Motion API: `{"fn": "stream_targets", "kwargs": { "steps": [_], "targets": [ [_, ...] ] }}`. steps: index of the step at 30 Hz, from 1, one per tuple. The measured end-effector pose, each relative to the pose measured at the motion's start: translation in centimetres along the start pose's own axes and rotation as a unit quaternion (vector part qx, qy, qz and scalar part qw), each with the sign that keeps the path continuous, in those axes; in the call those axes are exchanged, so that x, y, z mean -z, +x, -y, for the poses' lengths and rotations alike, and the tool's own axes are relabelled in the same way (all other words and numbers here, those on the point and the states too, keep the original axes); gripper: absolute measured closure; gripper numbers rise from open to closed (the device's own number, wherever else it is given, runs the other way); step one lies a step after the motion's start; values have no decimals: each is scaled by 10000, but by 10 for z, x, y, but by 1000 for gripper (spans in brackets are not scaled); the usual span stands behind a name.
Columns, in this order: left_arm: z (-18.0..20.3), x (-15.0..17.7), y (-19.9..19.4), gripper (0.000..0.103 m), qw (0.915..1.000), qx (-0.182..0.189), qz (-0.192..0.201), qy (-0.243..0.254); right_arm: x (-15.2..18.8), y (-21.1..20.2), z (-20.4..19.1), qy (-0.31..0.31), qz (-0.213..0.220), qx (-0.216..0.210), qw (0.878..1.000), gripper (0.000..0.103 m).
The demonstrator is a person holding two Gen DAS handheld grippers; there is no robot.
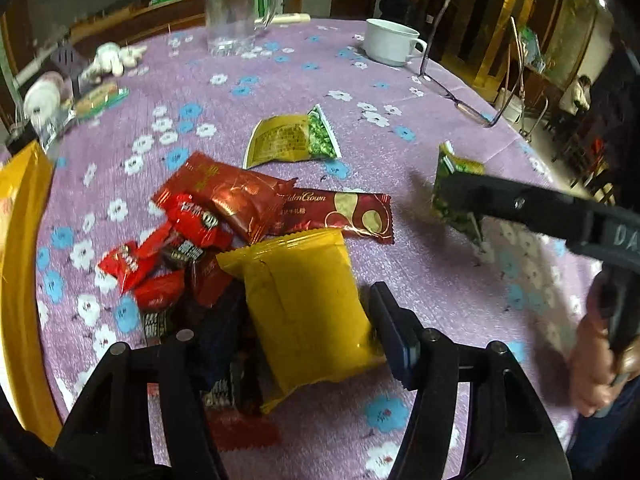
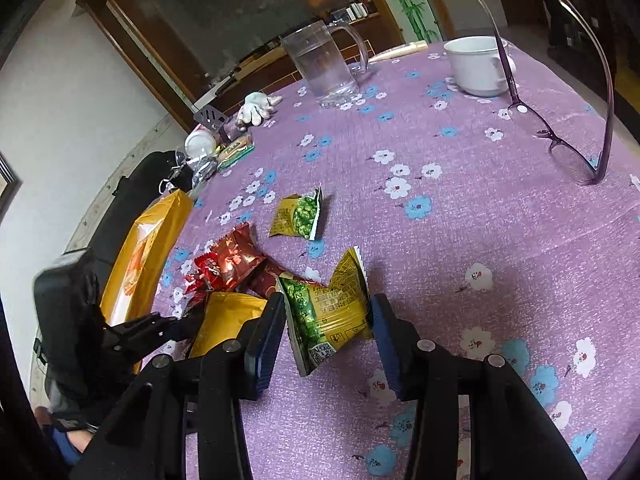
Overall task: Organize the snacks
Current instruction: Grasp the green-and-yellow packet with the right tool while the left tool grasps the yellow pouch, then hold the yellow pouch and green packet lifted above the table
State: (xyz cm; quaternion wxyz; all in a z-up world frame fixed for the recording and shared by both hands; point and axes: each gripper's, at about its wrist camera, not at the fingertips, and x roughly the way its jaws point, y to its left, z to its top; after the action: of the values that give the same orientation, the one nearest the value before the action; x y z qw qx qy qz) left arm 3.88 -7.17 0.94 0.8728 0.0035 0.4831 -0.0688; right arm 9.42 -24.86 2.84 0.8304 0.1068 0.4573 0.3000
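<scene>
My right gripper (image 2: 329, 322) is shut on a green pea packet (image 2: 332, 316), holding it crumpled just above the cloth; it also shows in the left wrist view (image 1: 456, 190). My left gripper (image 1: 308, 312) has a yellow packet (image 1: 306, 308) between its jaws at the snack pile; the right pad (image 1: 390, 330) touches it, the left finger is hidden among dark packets. The pile holds red candies (image 1: 160, 256), a red packet (image 1: 230, 196) and a Golden Crown bar (image 1: 340, 212). A second green pea packet (image 1: 294, 138) lies alone beyond the pile and shows in the right wrist view (image 2: 298, 216).
The table has a purple flowered cloth (image 2: 460, 240). A glass mug (image 1: 234, 12), a white cup (image 1: 390, 42) and glasses (image 1: 460, 98) stand at the far side. A large yellow bag (image 2: 146, 252) stands at the left edge. A glove (image 1: 116, 58) and clutter lie far left.
</scene>
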Motion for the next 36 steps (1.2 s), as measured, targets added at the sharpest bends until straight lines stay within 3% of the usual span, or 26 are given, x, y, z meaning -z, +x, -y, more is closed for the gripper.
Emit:
{"fn": "stream_targets", "kwargs": {
  "steps": [3, 8, 20, 36],
  "targets": [
    [0, 3, -1, 54, 9997, -15, 252, 31, 0, -3, -1, -37, 59, 29, 10000, 58],
    [-2, 4, -2, 58, 9990, 138, 430, 34, -1, -6, 0, 14, 136, 51, 9999, 58],
    [5, 6, -14, 58, 9962, 629, 595, 136, -6, -8, 12, 297, 218, 48, 9993, 58],
    [0, 5, -24, 58, 9933, 816, 823, 37, -7, -16, 11, 282, 390, -54, 9988, 58]
  ]
}}
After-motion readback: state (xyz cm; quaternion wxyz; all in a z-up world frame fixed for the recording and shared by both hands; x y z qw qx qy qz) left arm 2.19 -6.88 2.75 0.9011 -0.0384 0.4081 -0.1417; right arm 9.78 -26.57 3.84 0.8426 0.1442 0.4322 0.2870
